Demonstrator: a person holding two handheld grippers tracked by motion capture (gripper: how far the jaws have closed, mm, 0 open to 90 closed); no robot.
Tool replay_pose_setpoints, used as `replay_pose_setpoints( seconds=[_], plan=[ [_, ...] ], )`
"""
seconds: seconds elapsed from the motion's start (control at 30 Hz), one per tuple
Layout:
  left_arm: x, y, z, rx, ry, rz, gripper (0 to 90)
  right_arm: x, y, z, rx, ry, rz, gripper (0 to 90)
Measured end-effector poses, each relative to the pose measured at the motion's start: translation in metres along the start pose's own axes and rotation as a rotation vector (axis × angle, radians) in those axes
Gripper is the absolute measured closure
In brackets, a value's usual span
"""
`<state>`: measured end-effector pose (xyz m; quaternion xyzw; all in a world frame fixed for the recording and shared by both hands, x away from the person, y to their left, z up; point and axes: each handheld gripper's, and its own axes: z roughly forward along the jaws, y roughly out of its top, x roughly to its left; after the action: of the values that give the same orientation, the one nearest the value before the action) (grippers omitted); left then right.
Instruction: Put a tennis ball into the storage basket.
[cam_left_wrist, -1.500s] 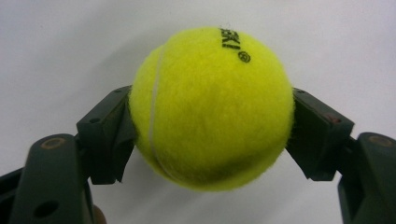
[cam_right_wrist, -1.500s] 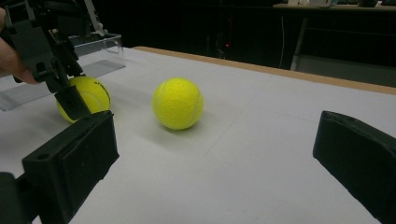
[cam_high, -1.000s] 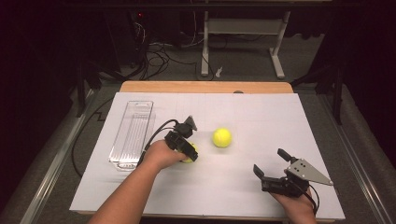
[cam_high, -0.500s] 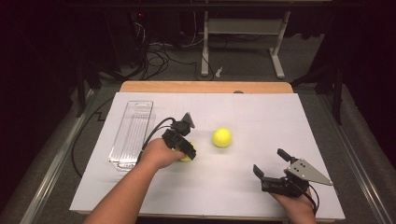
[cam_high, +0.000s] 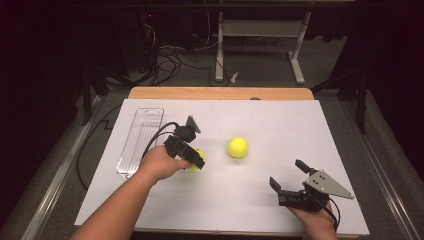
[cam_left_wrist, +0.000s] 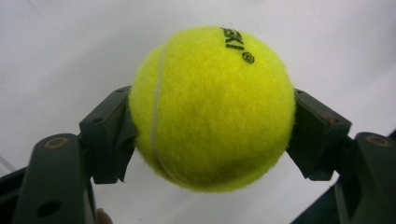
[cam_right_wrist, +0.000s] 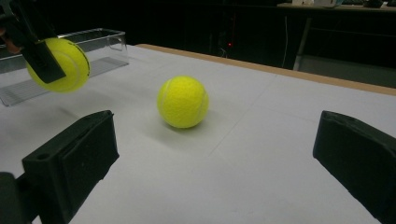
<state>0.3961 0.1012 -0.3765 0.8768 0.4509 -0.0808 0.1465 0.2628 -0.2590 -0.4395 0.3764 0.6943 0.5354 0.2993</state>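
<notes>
The left gripper (cam_high: 192, 159) has its jaws clamped on a tennis ball (cam_left_wrist: 212, 109), one pad pressed on each flank, and compared with a second ago the ball now hangs clear of the white table sheet (cam_high: 260, 200) (its shadow sits apart beneath it in the right gripper view), so the pick looks done and a carry toward the clear plastic tray (cam_high: 141, 140) seems likely next; the right gripper (cam_high: 296, 181) rests with jaws wide apart, the second ball (cam_right_wrist: 182, 102) ahead between them, untouched
</notes>
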Motion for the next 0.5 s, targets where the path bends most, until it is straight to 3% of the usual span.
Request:
replay_pose_setpoints(
  seconds=[0.5],
  plan=[
    [0.008,-0.016,-0.033,-0.012,0.011,-0.008,26.7,0.001,-0.001,0.002,0.004,0.003,-0.006,0.5]
  ],
)
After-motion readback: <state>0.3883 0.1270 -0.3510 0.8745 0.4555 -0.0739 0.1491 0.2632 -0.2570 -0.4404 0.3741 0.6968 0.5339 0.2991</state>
